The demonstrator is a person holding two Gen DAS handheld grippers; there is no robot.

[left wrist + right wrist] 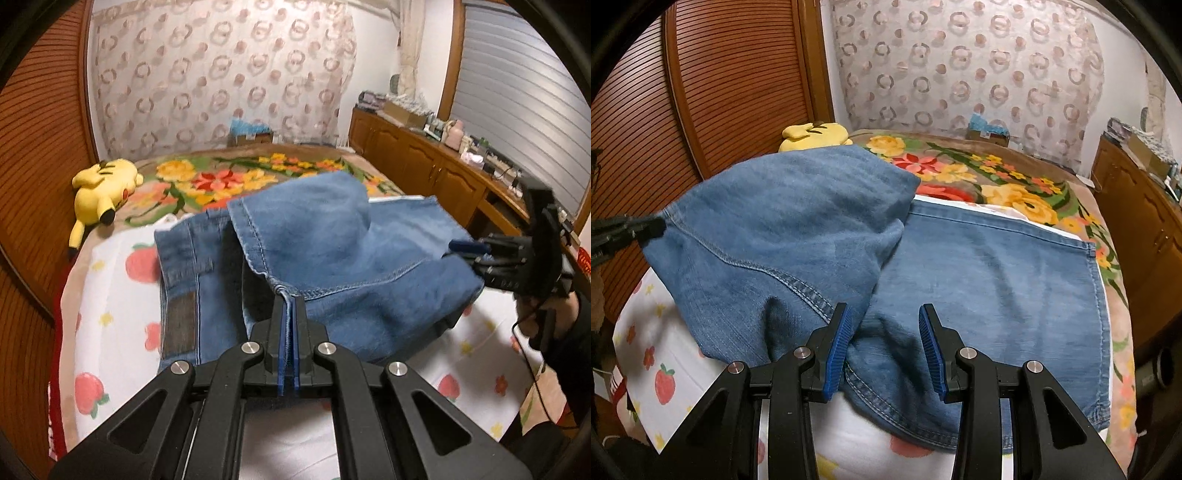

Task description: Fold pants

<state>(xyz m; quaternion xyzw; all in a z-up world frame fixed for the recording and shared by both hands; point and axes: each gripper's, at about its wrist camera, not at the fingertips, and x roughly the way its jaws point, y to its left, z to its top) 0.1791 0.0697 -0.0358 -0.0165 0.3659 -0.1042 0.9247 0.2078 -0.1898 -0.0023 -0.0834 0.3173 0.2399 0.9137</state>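
Observation:
Blue denim pants point(325, 247) lie on the bed, partly folded, with one part lifted over the rest. My left gripper point(290, 299) is shut on a seamed edge of the pants and holds it raised; it also shows in the right wrist view point(653, 227) at the far left. My right gripper point(884, 314) is open, its blue pads either side of the denim point(997, 280) near the front edge. In the left wrist view the right gripper point(461, 253) sits at the pants' right edge.
The bed has a white strawberry-print sheet point(122, 295) and a floral blanket point(229, 177). A yellow plush toy point(101, 192) lies at the far left. A wooden louvred wall point(731, 92) is left, a wooden cabinet point(424, 158) with clutter right.

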